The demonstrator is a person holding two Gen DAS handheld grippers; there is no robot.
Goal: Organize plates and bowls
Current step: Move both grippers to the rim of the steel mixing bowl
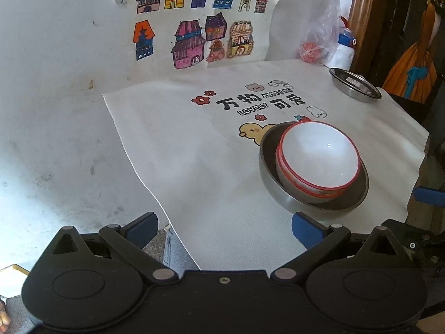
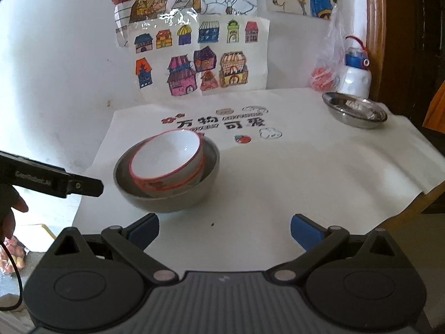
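Centrally, red-rimmed white bowls sit nested inside a steel bowl; both the left gripper and right gripper are spread, holding nothing.

Glossy white glazed bowl w/ red rim, in dull brushed-metal bowl. Shiny steel plate. Matt cloth, smooth.
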